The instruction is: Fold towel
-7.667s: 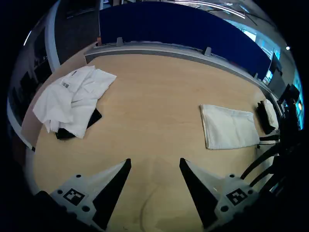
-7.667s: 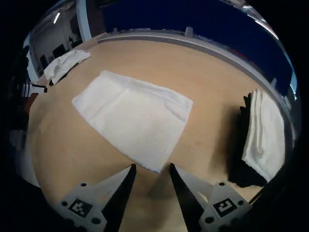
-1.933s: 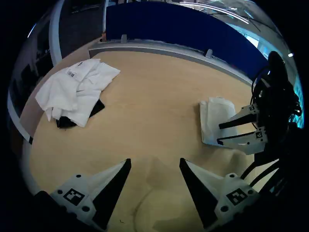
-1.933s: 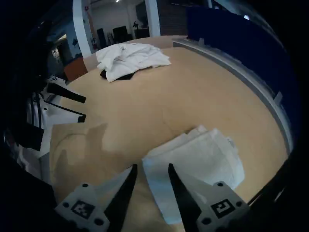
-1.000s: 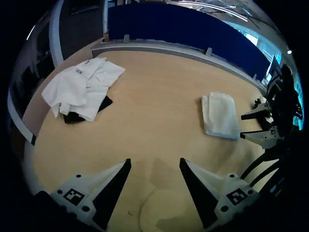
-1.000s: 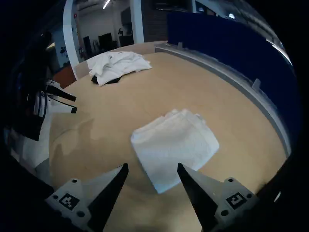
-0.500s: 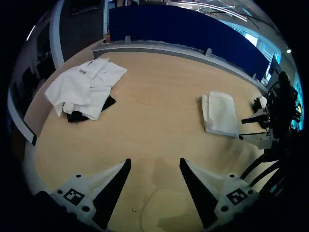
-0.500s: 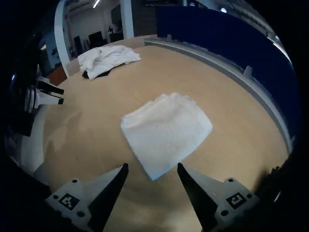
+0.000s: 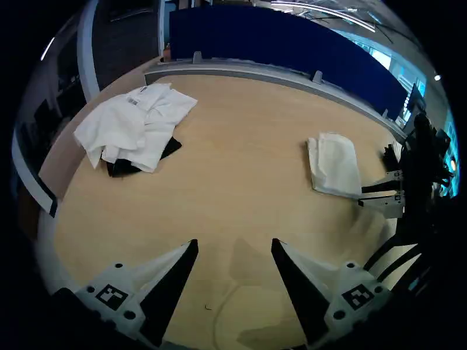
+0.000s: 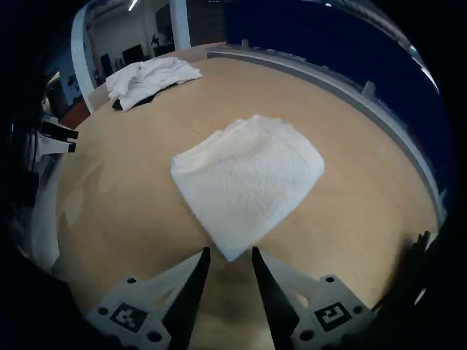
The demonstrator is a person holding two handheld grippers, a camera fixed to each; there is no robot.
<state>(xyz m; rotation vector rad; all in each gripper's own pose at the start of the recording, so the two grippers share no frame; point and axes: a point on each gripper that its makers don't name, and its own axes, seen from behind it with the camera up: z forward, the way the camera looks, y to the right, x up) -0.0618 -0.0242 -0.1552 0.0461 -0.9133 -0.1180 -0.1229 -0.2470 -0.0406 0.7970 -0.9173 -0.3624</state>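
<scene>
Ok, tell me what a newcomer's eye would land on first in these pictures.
First the folded white towel, lying flat in the middle of the wooden table, its near corner pointing into the gap between the right gripper's fingers. Next the heap of white cloths over something black, at the table's far left edge in the left gripper view, and the blue partition running along the table's back.

A pale wooden counter (image 9: 233,175) carries a heap of white cloth (image 9: 134,125) over something black at ten o'clock, with a blue screen (image 9: 280,41) along twelve o'clock.
</scene>
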